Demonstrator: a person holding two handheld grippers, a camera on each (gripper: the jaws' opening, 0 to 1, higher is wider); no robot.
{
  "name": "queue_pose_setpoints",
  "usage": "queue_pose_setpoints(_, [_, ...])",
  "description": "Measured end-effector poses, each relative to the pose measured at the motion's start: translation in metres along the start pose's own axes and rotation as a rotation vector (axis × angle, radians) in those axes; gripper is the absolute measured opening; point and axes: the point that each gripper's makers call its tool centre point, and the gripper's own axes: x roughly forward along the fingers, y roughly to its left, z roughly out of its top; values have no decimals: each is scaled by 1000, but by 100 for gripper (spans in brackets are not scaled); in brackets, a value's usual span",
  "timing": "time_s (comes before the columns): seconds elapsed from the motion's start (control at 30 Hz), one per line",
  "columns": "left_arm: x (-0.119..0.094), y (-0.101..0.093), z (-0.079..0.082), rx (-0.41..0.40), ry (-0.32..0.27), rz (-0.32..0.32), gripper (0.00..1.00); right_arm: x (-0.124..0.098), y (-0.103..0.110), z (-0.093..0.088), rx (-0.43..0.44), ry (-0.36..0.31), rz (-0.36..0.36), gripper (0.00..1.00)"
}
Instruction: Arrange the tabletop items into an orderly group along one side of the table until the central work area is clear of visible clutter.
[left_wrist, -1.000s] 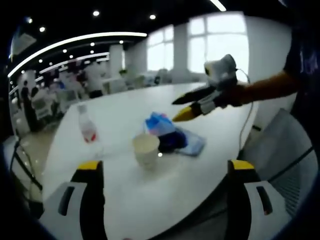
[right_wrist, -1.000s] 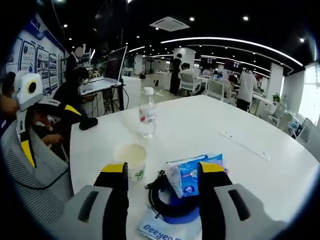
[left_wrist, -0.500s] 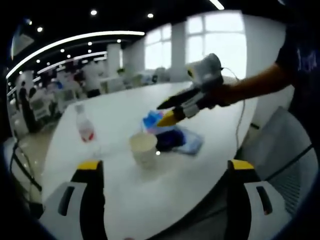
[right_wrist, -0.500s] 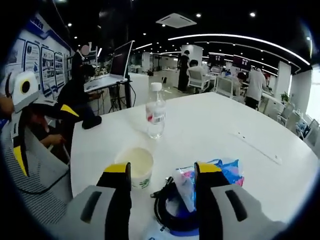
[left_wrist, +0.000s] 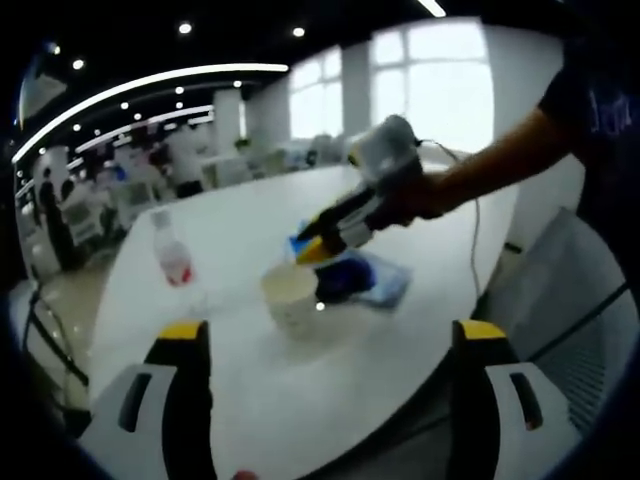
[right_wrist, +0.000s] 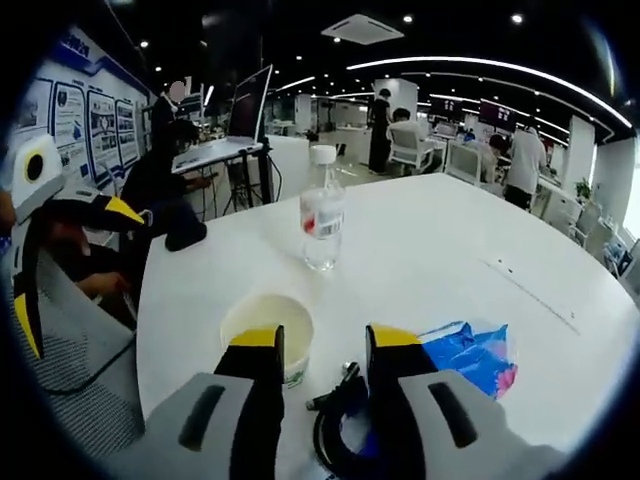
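On the white table (left_wrist: 300, 400) stand a cream paper cup (left_wrist: 290, 295) and a clear water bottle (left_wrist: 172, 255) with a red label. Beside the cup lies a coiled black cable (left_wrist: 345, 280) on a blue-and-white packet (left_wrist: 388, 287). My left gripper (left_wrist: 331, 332) is wide open, well short of the cup. A hand holds my right gripper (left_wrist: 308, 246) low over the pile. In the right gripper view, my right gripper (right_wrist: 324, 340) is narrowly open over the cable (right_wrist: 340, 392), between the cup (right_wrist: 265, 328) and a blue packet (right_wrist: 470, 360). The bottle (right_wrist: 322, 215) stands beyond. The left gripper (right_wrist: 73, 268) is at the left.
A grey mesh chair (left_wrist: 570, 330) stands at the table's near side, also the chair (right_wrist: 60, 370) under the left gripper. A dark lump (right_wrist: 185, 230) sits at the table's edge. A laptop on a stand (right_wrist: 245, 125) and seated people are behind. The table's far half (right_wrist: 450, 260) is bare.
My right gripper has come forward and down over the cable and packets, next to the cup, and its jaws have narrowed. The left gripper has barely moved.
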Motion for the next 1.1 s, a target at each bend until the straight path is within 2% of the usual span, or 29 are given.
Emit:
queue_pose_setpoints(0.13, [0, 1, 0, 5, 3, 7, 96, 7, -2, -3, 11, 16, 1, 21])
queue_pose_setpoints(0.33, [-1, 3, 1, 12, 6, 14, 95, 16, 3, -6, 7, 39, 28, 19])
queue_pose_setpoints(0.77, [0, 11, -4, 25, 6, 21, 93, 32, 9, -13, -10, 85, 59, 6])
queue_pose_setpoints(1.1, [0, 13, -5, 28, 6, 28, 90, 33, 10, -14, -19, 101, 74, 4])
